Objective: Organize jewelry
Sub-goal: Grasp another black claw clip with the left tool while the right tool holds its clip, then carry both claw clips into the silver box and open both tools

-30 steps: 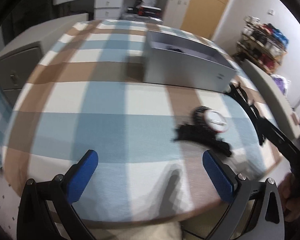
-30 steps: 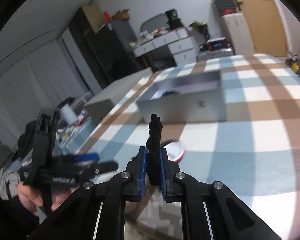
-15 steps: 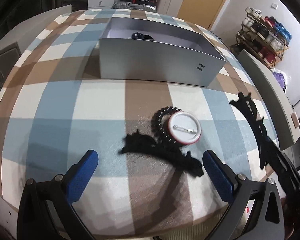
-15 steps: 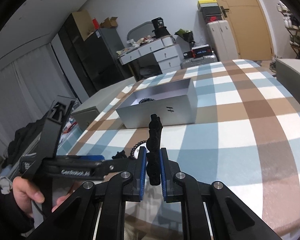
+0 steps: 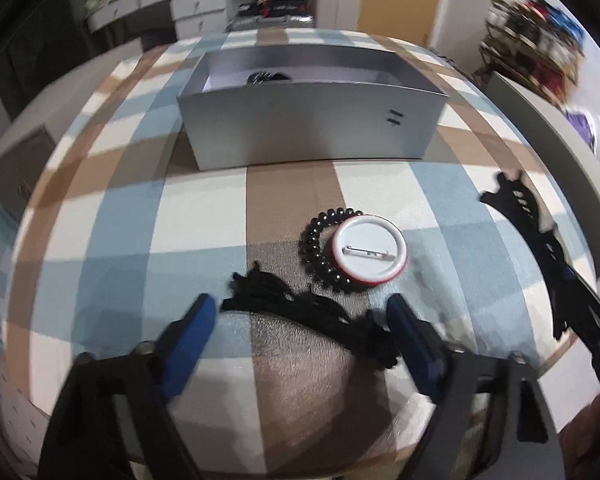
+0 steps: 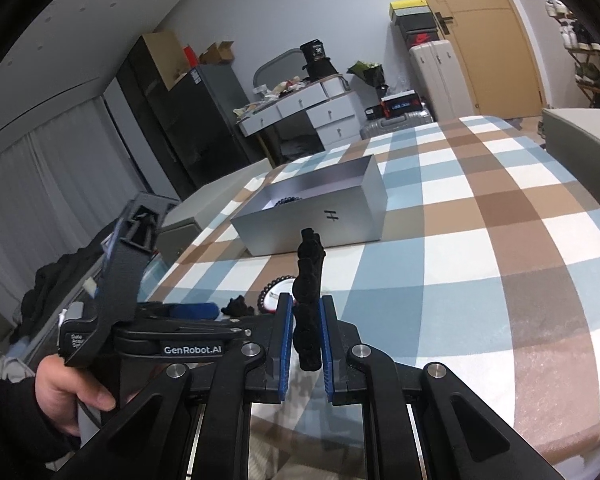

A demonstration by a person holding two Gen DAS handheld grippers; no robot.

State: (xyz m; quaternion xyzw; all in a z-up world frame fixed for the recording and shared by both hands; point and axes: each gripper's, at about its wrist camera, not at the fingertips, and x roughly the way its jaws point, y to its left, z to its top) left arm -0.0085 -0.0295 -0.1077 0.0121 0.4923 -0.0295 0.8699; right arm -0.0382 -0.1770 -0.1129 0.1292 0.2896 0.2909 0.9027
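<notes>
The surface (image 5: pixel 112 216) wears a checked cloth of blue, brown and cream, and all the jewelry lies on its near half, within easy reach of the person.

Toward the back stands a grey box (image 5: pixel 312 136) without lid. One dark beaded piece (image 5: pixel 266 77) lies already inside, so I judge this box is the place where all things must go.

The right tongs (image 6: pixel 303 334) are raised above the cloth and are pressed together on a black lace band (image 6: pixel 308 296), which stands upright between the blue pads. It is held in the air probably to carry it to the box.

The left tongs (image 5: pixel 300 334) are low and spread wide, one finger on each side of a second black lace band (image 5: pixel 308 314) that lies flat on the cloth. They seem to be placed so for closing on it; I cannot tell if they touch it yet.

Just behind this band lies a white round badge (image 5: pixel 367 249) with its pin side up, resting partly on a black bead bracelet (image 5: pixel 316 252). Both wait for their turn.
</notes>
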